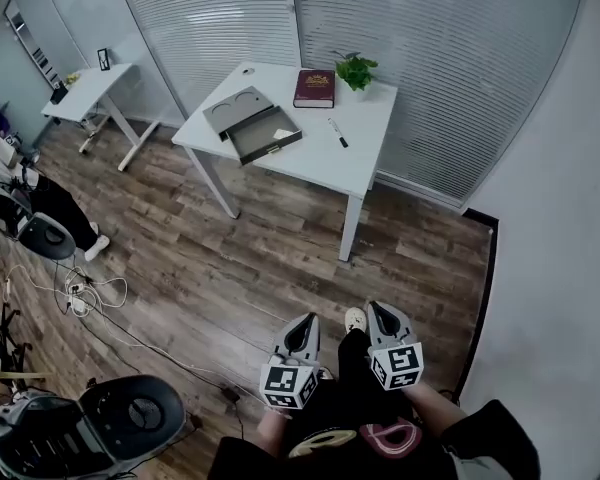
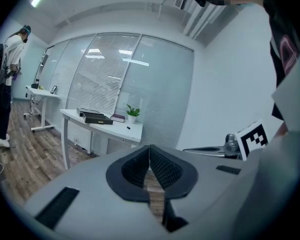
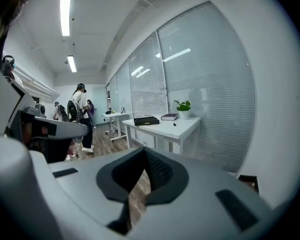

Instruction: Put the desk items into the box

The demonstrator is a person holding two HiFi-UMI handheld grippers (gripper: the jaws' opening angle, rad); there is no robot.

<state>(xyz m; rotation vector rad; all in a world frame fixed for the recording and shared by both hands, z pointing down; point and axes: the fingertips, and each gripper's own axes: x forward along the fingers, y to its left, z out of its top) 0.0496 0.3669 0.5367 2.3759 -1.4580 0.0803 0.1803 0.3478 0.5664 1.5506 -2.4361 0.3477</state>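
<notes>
Floorboards [image 1: 270, 248] separate the box [image 1: 265, 134] from left gripper [image 1: 304, 322] and right gripper [image 1: 381, 312], jaws closed.

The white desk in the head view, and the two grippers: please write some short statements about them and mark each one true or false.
1. The box on the white desk stands open. True.
2. The dark red book lies inside the box. False: it lies on the desk, outside the box, next to the potted plant.
3. The pen lies on the desk, outside the box. True.
4. The left gripper holds the pen. False: its jaws are together with nothing between them, and it is far from the desk.
5. The right gripper is shut and empty. True.
</notes>
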